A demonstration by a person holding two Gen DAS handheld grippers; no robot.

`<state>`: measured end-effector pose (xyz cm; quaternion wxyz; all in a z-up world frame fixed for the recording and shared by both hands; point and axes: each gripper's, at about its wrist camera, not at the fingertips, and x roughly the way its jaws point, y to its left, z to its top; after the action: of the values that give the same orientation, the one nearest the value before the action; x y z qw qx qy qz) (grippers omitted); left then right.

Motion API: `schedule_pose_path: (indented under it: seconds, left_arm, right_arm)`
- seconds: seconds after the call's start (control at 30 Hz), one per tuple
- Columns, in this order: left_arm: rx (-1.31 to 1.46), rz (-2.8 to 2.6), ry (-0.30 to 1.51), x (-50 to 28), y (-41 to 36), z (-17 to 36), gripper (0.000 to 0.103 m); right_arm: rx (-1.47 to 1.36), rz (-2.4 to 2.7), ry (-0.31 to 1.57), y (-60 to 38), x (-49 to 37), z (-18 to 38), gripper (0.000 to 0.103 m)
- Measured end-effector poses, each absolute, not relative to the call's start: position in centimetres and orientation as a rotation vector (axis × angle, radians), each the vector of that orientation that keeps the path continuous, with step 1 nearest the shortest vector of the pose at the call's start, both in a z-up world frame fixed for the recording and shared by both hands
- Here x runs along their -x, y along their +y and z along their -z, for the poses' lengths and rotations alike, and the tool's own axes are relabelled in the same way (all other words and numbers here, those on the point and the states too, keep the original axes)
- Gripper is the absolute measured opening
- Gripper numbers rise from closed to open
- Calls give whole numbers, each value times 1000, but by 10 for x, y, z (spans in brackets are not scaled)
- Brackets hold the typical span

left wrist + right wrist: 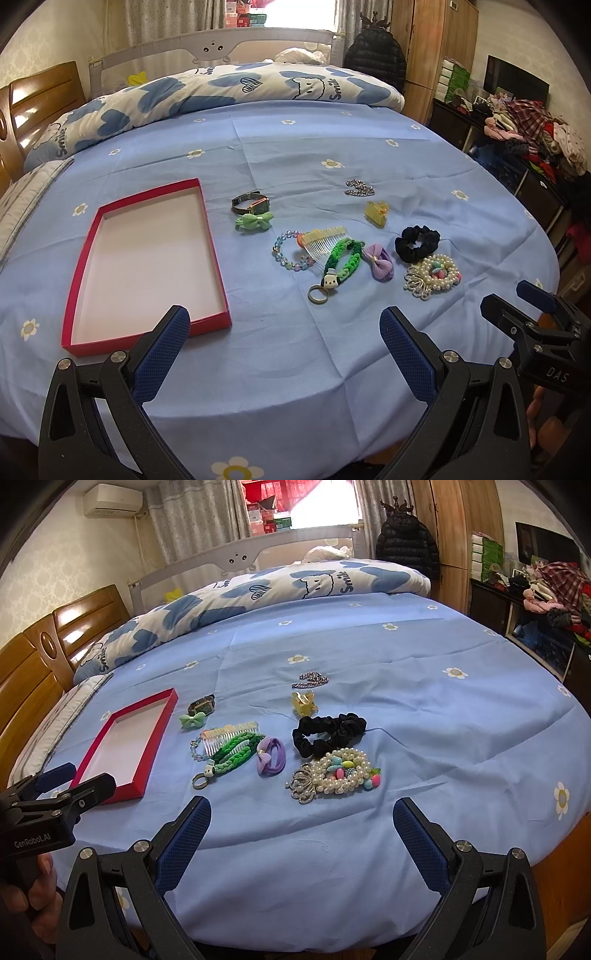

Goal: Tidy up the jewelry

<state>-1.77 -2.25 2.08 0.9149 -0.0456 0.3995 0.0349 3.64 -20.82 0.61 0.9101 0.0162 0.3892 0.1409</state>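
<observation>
A red shallow box [218, 258] [159, 731] with a bare white inside lies on the blue bedsheet at the left. Right of it lie a watch [253, 205], a green bow [255, 222], a bead bracelet [286, 251], a clear comb [323, 243], a green braided keychain [341, 262] [229, 755], a purple bow tie [380, 262] [271, 757], a black scrunchie [417, 243] [328, 734], pearl bracelets with a crown brooch [434, 277] [340, 771], a yellow claw clip [376, 212] and a sparkly clip [360, 188]. My left gripper [284, 325] is open near the box's front corner. My right gripper [301, 814] is open just in front of the pearls. Neither holds anything.
A rolled quilt [221, 88] lies across the far side of the bed, with a wooden headboard [22, 122] at the left. Cabinets heaped with clothes [535, 140] stand past the right edge of the bed. A hand [33, 897] holds the left gripper's handle.
</observation>
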Motion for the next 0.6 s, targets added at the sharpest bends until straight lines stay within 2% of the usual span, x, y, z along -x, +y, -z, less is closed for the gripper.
schedule_pose_path:
  seconds: [0.6]
  left_arm:
    - [94,-73,823,14,-28,-21,103]
  right_arm:
    - [-30,-290,796,-206,-36,-7,100]
